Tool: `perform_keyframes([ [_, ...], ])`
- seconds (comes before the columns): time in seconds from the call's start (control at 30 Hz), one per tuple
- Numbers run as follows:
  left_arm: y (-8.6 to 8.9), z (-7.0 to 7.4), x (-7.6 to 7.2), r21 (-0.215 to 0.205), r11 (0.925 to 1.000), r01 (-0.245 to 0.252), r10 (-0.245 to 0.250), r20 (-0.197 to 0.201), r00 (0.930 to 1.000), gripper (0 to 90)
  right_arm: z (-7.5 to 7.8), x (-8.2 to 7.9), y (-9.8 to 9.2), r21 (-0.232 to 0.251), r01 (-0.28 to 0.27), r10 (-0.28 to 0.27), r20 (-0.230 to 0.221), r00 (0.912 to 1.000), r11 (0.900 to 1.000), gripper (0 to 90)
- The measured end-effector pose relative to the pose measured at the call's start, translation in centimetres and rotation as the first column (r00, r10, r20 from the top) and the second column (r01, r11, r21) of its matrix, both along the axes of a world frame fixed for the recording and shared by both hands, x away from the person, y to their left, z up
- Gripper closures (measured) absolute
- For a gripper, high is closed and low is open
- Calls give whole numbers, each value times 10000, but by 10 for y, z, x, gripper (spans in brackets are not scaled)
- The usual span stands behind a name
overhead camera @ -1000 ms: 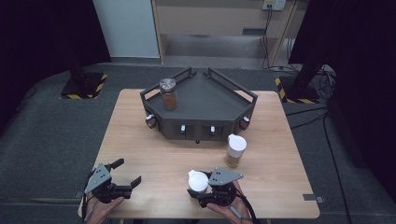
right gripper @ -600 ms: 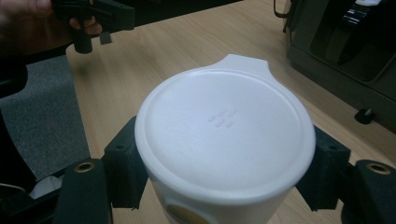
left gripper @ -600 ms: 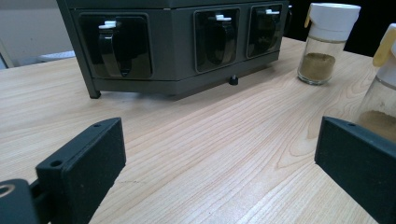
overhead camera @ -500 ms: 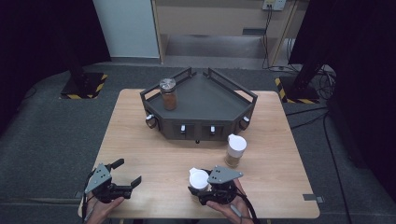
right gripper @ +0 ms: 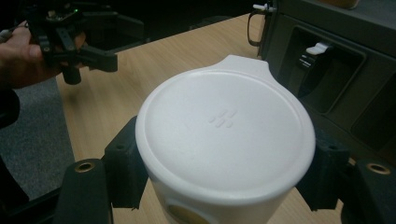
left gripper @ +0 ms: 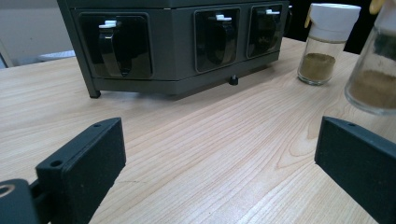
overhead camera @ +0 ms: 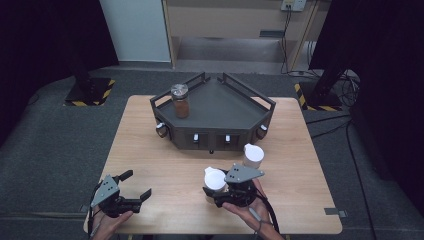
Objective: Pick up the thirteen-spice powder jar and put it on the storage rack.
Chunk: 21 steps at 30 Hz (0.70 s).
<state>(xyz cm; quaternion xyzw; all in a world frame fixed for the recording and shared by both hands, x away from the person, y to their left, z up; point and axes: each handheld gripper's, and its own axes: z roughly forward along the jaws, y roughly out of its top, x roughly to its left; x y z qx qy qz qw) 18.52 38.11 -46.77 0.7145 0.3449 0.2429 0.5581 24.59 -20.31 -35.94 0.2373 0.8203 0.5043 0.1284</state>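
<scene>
The white-capped spice jar [overhead camera: 215,179] has come up off the table's [overhead camera: 150,150] near edge, clamped in the right gripper [overhead camera: 223,190] (jaws squeezing its sides), probably bound for the rack [overhead camera: 215,107]. The left gripper [overhead camera: 136,185] waits, jaws apart, empty.

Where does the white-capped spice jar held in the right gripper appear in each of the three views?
High view: the held jar sits low, just right of centre, in the right gripper.
Left gripper view: its glass body with brown powder shows at the right edge, cut off by the frame.
Right gripper view: its white cap sits centre, between the jaws.
Shared landmark: the dark grey rack.
</scene>
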Motion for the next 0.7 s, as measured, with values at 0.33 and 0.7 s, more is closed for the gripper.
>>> perform_keyframes([
  [0.33,0,0,0,6,10000,14,-14,-24,10000,7,26,18,1,-20,150,-150,-261,9995,9999,306],
  [0.7,0,0,1,29,10000,39,-39,-49,10000,7,57,39,0,84,496,-492,-436,9978,9987,306],
])
